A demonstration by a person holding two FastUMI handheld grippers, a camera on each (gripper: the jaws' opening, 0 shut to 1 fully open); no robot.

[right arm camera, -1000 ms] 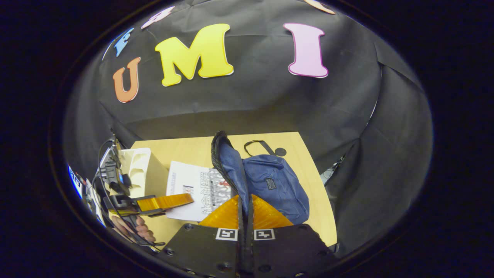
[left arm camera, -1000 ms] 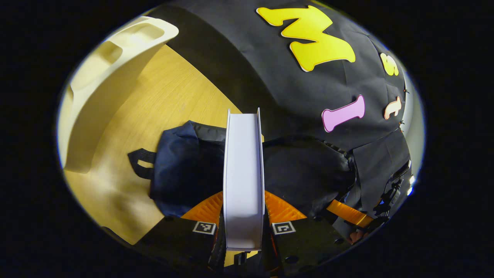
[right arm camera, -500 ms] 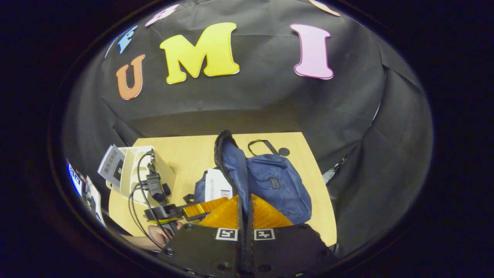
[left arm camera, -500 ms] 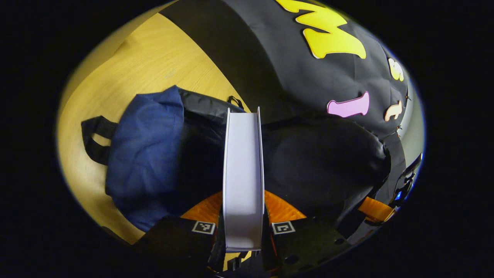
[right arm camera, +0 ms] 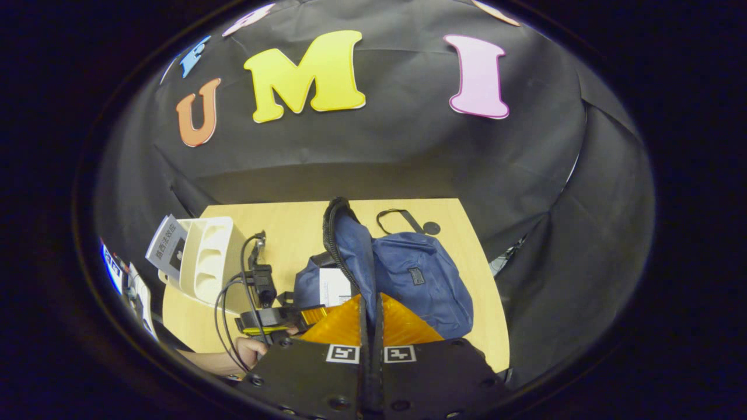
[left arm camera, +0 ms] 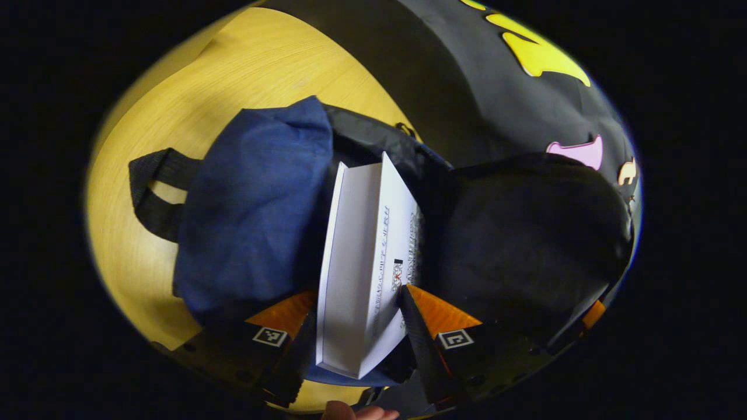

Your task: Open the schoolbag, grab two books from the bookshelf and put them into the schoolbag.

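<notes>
In the left gripper view my left gripper (left arm camera: 359, 318) has its fingers spread apart, and the white book (left arm camera: 365, 268) stands between them, tilted, its far end already inside the dark mouth of the schoolbag (left arm camera: 257, 204). I cannot tell whether either finger presses on it; the gap looks wider than the book. The blue bag lies on the wooden table (left arm camera: 192, 87), its black strap (left arm camera: 154, 195) trailing off to one side

In the right gripper view my right gripper (right arm camera: 370, 326) is clamped on the zippered edge of the bag's flap (right arm camera: 350, 251), lifting it so the opening gapes. The book (right arm camera: 334, 286) shows as a white patch just inside that opening, and my other gripper (right arm camera: 274, 315) sits right beside it. The white bookshelf (right arm camera: 207, 262) stands near the table's far side, with another book (right arm camera: 166, 248) leaning against it

To do this well, I judge I should hold the flap high and taut, let the book slide fully down, then draw my left fingers straight back so they do not snag the lining or drag the book out
</notes>
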